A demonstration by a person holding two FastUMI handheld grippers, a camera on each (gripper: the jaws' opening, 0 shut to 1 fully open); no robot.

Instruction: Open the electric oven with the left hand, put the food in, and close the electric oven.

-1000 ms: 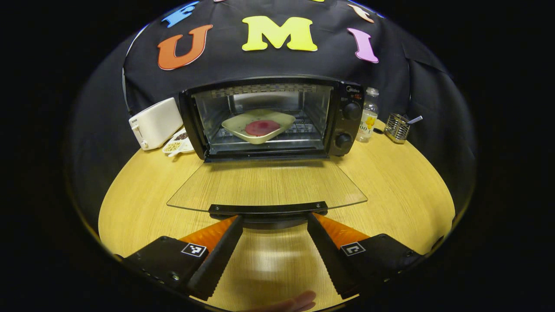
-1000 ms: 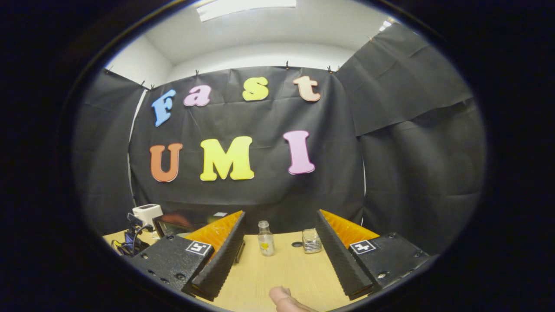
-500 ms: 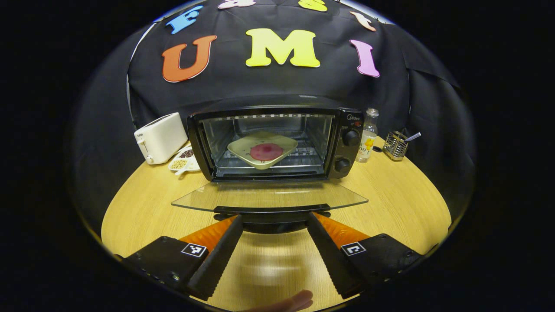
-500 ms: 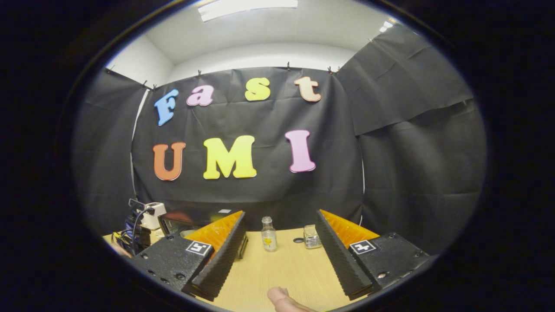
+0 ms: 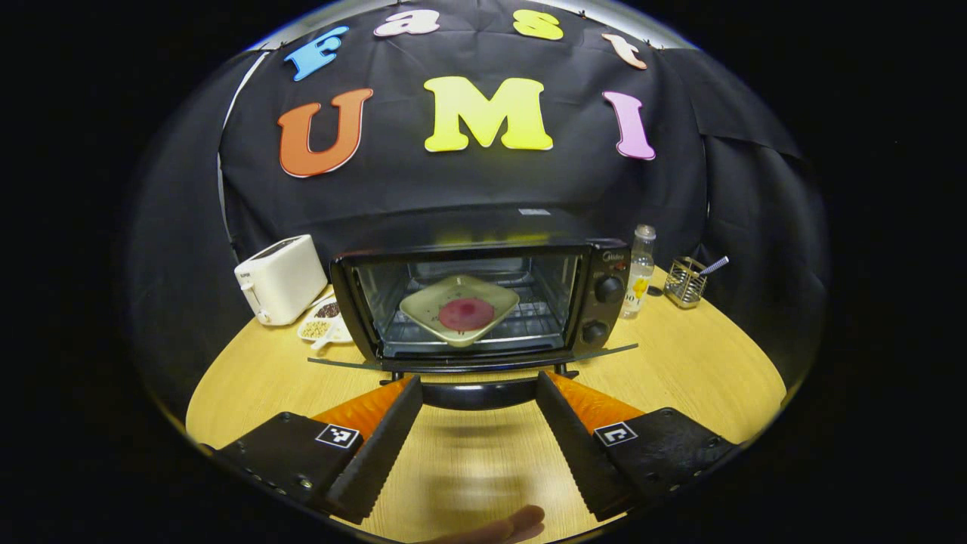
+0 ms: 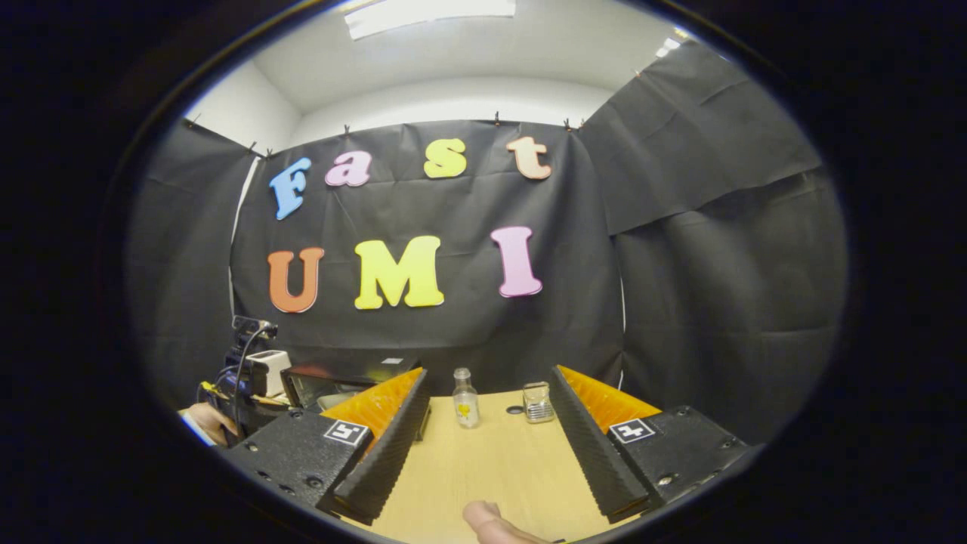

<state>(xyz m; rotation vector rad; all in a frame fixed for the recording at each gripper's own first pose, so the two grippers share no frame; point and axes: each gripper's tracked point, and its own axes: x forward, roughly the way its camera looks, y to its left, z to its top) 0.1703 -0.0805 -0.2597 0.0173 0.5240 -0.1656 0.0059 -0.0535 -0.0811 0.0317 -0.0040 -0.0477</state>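
Left claw (image 5: 479, 394) spread under handle, oven door (image 5: 472, 363) raised higher

The left hand-held gripper (image 5: 477, 397), fingers spread, sits at the handle (image 5: 477, 394) of the oven (image 5: 483, 302) door; a plate (image 5: 459, 308) with food (image 5: 466, 313) lies inside.

No wording can be read with certainty. The oven (image 5: 604, 295) carries a small pale brand mark above its knobs (too small to spell out). The bottle (image 5: 641, 272) has a printed label, blurred. Square black-and-white coded tags sit on the left gripper (image 5: 477, 381) and the right gripper (image 6: 489, 374).
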